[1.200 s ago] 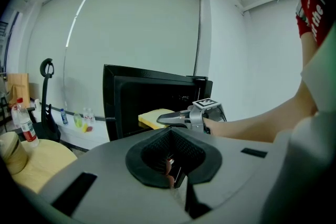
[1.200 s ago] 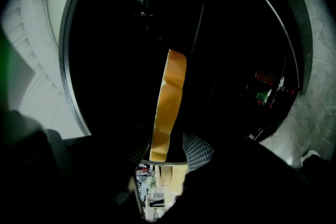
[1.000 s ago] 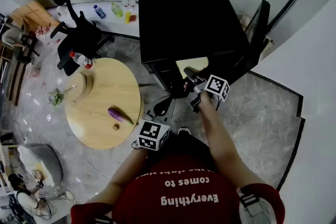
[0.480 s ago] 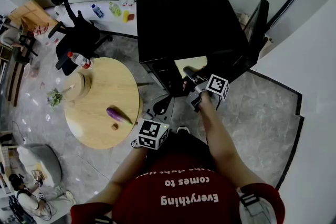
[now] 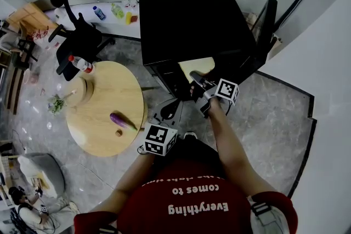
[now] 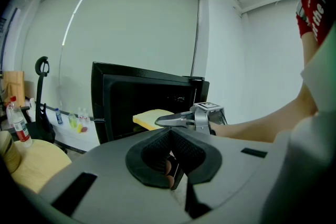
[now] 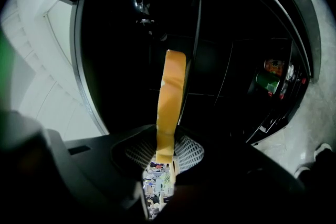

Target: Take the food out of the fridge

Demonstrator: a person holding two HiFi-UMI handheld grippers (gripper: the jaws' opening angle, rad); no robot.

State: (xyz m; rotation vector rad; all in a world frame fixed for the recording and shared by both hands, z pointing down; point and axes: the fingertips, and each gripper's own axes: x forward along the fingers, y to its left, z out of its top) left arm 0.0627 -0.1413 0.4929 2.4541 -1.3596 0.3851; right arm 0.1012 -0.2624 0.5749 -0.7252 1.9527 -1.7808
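The black fridge (image 5: 192, 19) stands open, its door (image 5: 269, 24) swung to the right. My right gripper (image 5: 196, 82) reaches level into the opening and is shut on a yellow slice of bread (image 5: 192, 67). In the right gripper view the bread (image 7: 169, 102) stands on edge between the pads (image 7: 186, 152) against the dark interior. The left gripper view shows the bread (image 6: 149, 117) and the right gripper (image 6: 176, 119) in front of the fridge. My left gripper (image 5: 167, 113) hangs low near my body, jaws shut and empty (image 6: 170, 165).
A round wooden table (image 5: 104, 112) at the left carries an eggplant (image 5: 122, 120), a bottle (image 5: 81, 64) and some greens (image 5: 56, 104). A black office chair (image 5: 77, 30) stands behind it. Cans sit in the fridge door shelf (image 7: 273, 78).
The right gripper stays at the fridge opening with the bread; only the head view has shifted slightly. The left gripper has not moved.
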